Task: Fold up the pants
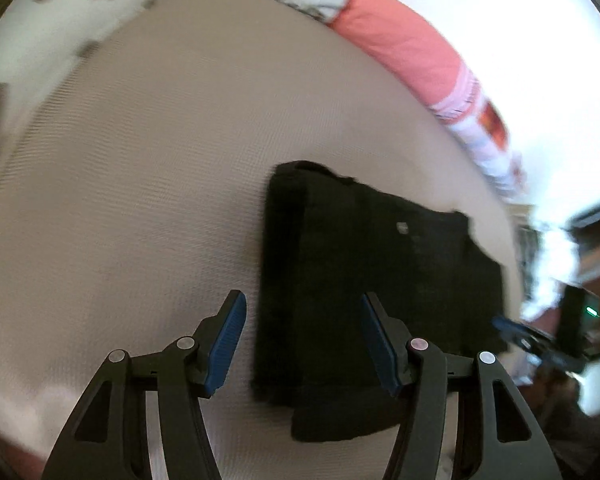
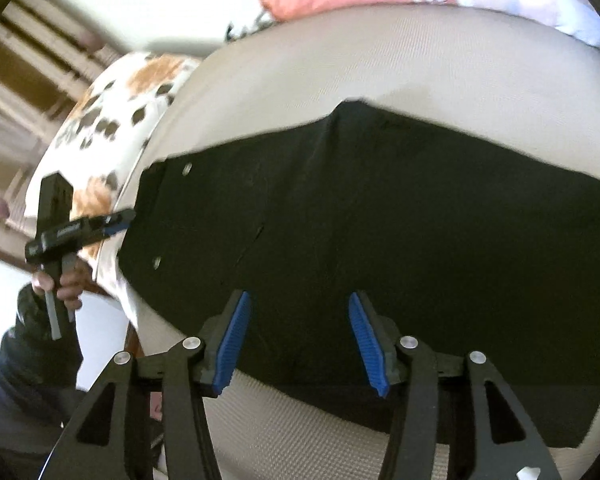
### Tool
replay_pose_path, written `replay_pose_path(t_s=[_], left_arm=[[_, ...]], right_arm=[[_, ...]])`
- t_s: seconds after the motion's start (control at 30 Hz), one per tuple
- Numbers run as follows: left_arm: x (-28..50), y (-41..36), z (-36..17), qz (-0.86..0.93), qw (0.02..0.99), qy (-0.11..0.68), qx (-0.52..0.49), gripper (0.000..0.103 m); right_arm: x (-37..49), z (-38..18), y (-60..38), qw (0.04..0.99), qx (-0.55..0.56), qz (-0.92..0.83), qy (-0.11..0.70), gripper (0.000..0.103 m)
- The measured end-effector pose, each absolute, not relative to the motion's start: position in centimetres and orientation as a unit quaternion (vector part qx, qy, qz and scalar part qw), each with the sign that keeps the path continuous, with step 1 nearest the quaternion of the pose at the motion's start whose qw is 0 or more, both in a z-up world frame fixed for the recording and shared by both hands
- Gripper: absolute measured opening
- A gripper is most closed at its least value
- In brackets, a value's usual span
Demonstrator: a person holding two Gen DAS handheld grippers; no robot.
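Note:
Black pants (image 1: 372,272) lie folded into a thick rectangle on the beige bed cover (image 1: 140,168). My left gripper (image 1: 302,300) hovers open over their left edge, with one pad above the cover and the other above the cloth. In the right wrist view the pants (image 2: 380,208) spread wide, with two metal studs near their left end. My right gripper (image 2: 298,298) is open above their near edge, and nothing is pinched between its blue pads. My left gripper (image 2: 120,220), held by a hand (image 2: 66,280), shows from the side at the pants' left end. My right gripper (image 1: 508,328) is blurred at the pants' right end.
A pink pillow (image 1: 400,40) lies along the far side of the bed. A white blanket with brown spots (image 2: 112,120) covers the bed's left end. Wooden slats (image 2: 28,80) stand beyond it. The bed cover (image 2: 300,432) drops away at the near edge.

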State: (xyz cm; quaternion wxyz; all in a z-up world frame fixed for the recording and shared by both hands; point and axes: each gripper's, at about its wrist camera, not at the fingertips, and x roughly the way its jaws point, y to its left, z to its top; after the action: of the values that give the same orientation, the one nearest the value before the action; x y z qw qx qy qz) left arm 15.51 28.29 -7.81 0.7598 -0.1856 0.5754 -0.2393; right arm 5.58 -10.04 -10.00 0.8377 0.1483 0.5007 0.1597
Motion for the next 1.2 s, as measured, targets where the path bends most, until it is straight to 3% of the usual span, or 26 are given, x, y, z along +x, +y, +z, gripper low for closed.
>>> replay_pose_path(t_s=[0.3, 0.83, 0.87, 0.93, 1.2], left_arm=[[18.2, 29.5, -10.6, -0.313, 0.685, 0.614, -0.236, 0.056], [19.6, 24.9, -11.7, -0.402, 0.66, 0.584, -0.249, 0.056], [19.6, 24.9, -11.9, -0.392, 0.668, 0.581, -0.25, 0.055], [19.2, 24.9, -11.8, -0.355, 0.689, 0.584, -0.241, 0.034], [16.9, 23.0, -8.3, -0.252, 0.744, 0.573, -0.236, 0.024]], right_arm=[[5.9, -8.1, -11.9, 0.85, 0.198, 0.094, 0.478, 0.054], [7.0, -7.9, -9.6, 0.854, 0.209, 0.099, 0.466, 0.054], [6.8, -7.7, -9.8, 0.856, 0.21, 0.1, 0.462, 0.054], [6.4, -7.5, -10.2, 0.86, 0.21, 0.097, 0.455, 0.054], [4.3, -6.3, -14.8, 0.876, 0.24, 0.072, 0.413, 0.054]])
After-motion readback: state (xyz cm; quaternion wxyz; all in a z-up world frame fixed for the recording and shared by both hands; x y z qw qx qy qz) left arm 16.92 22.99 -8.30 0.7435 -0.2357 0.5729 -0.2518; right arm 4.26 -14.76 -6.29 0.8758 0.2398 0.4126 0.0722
